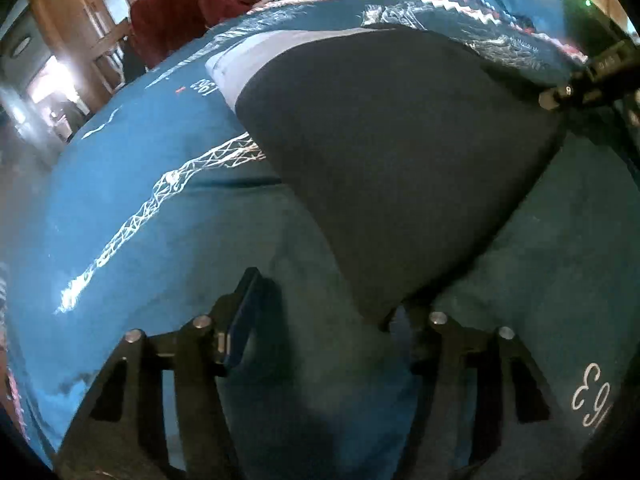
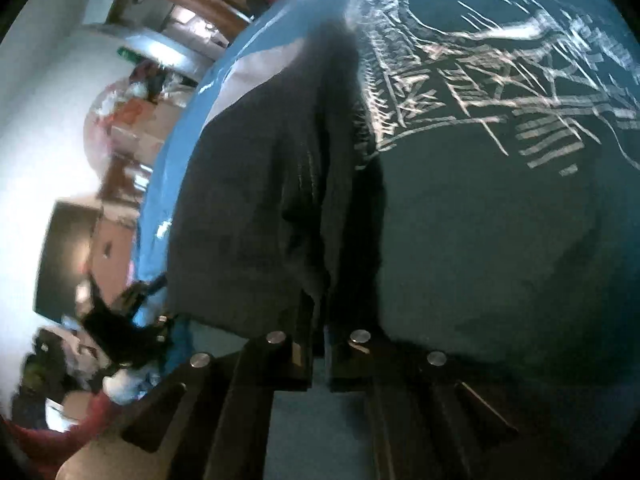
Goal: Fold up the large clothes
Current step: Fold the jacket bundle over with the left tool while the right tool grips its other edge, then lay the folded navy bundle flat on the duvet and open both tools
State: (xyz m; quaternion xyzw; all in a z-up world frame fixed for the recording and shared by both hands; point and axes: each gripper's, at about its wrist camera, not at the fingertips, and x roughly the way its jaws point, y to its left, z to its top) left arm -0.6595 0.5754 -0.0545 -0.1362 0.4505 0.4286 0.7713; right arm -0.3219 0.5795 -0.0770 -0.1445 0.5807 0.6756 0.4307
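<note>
A large black garment lies spread on a blue printed cloth, with a pale grey part at its far edge. My left gripper is open, fingers wide apart; the garment's near corner ends right beside its right finger, and the left fingertip is bare. In the right wrist view the black garment runs bunched down into my right gripper, which is shut on its edge. The right gripper also shows at the garment's far right side in the left wrist view.
The blue cloth with white line prints covers the whole work surface. A dark red garment is heaped at the far edge. Wooden furniture and a room with clutter lie beyond the surface. The left gripper appears at the lower left of the right wrist view.
</note>
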